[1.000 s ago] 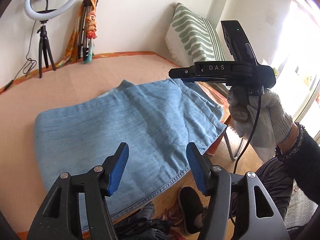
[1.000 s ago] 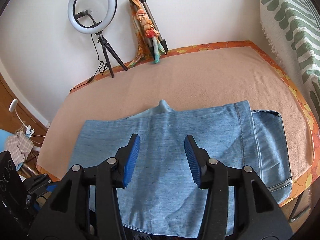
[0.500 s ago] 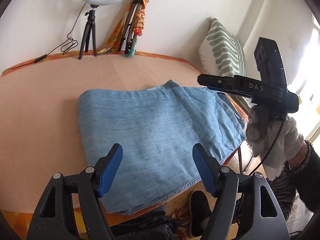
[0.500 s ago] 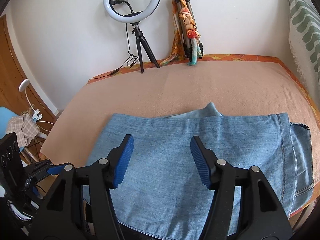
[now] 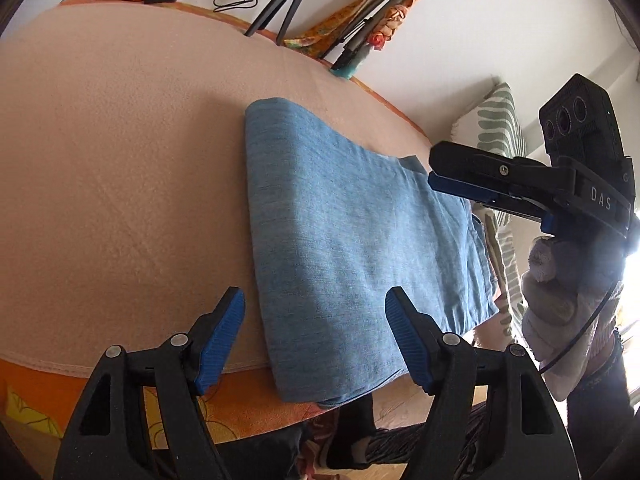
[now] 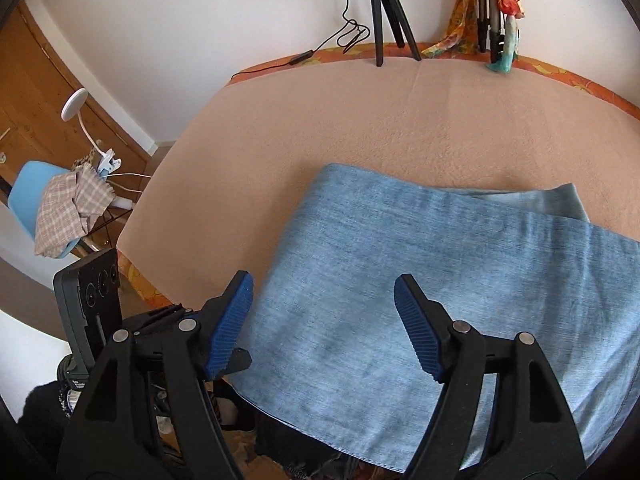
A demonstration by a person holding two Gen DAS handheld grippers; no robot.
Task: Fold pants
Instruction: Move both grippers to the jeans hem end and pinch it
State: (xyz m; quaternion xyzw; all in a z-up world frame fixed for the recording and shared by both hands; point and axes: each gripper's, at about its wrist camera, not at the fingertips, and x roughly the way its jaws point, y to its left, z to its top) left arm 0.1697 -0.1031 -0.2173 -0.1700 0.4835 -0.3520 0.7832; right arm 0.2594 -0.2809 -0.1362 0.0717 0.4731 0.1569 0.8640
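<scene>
folded pants [image 6: 460,280] ran past the frame edge.
left gripper [image 5: 316,338] stood wide, empty; right gripper [image 6: 324,320] was opening, empty.

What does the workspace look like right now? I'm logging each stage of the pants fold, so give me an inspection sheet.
Surface: peach blanket over an orange patterned cover.
Job's things: folded jeans lying flat, near edge overhanging the surface.
Clutter: ring-light tripod, scarf-wrapped stand at the far edge.
Grippers: left gripper open, empty; right gripper opening, empty, over the jeans.
Cables: black cord by the tripod.
Surroundings: white wall, striped cushion, blue chair.
</scene>
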